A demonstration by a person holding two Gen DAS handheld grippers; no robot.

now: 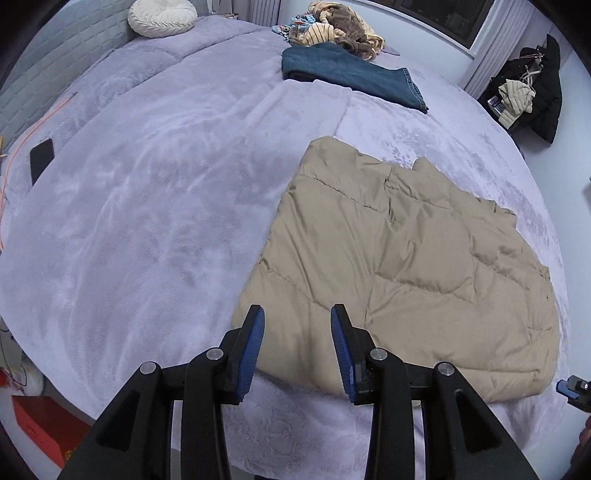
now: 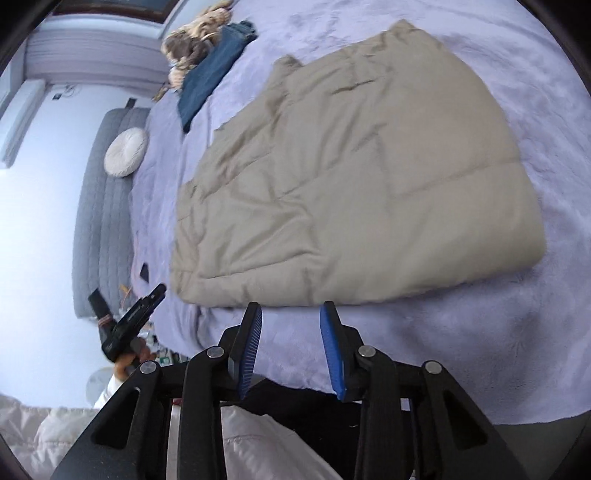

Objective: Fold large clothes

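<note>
A beige quilted puffer garment (image 1: 406,266) lies folded into a rough rectangle on the lilac plush bed cover (image 1: 147,221). My left gripper (image 1: 297,314) is open and empty, hovering just above the garment's near left corner. In the right wrist view the same garment (image 2: 351,166) lies flat ahead, and my right gripper (image 2: 291,308) is open and empty just short of its near edge. The left gripper also shows in the right wrist view (image 2: 136,325), held in a hand off the garment's left corner. A bit of the right gripper shows in the left wrist view (image 1: 572,387).
Folded blue jeans (image 1: 351,74) and a heap of brown and striped clothes (image 1: 340,29) lie at the bed's far side. A round white cushion (image 1: 162,16) rests by the grey headboard. A black phone (image 1: 41,158) lies at the left edge. Dark coats (image 1: 535,92) hang at right.
</note>
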